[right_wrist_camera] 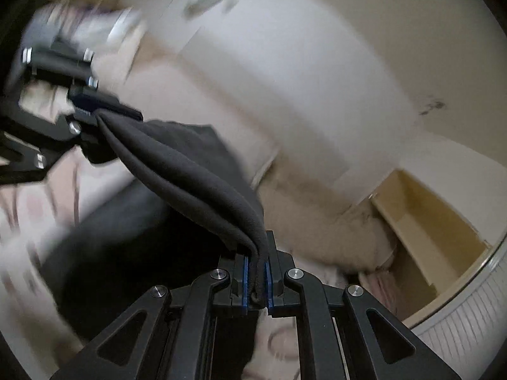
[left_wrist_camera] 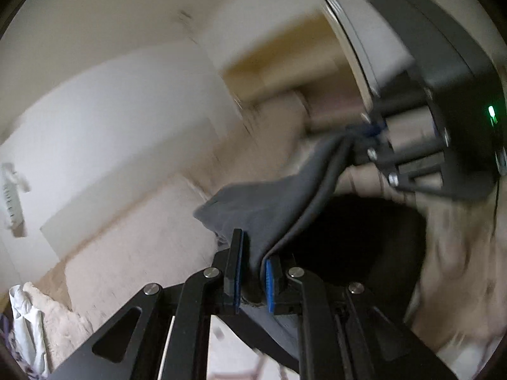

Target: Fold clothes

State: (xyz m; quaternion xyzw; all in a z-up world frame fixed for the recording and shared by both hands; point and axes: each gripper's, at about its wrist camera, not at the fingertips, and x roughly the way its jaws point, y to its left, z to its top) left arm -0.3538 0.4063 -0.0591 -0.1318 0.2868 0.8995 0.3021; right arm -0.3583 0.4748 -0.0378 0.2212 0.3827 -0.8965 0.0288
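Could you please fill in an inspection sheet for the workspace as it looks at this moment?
Surface: pale patterned bedding below, blurred.
Job's things: dark grey garment lifted and stretched between both grippers.
Clutter: white and cream clothes pile at lower left of the left view.
Grippers: left gripper shut on one edge of the garment; right gripper shut on a doubled edge.
Cables: nothing seen.
Surroundings: white walls, wooden furniture, white ribbed object; motion blur hides detail.
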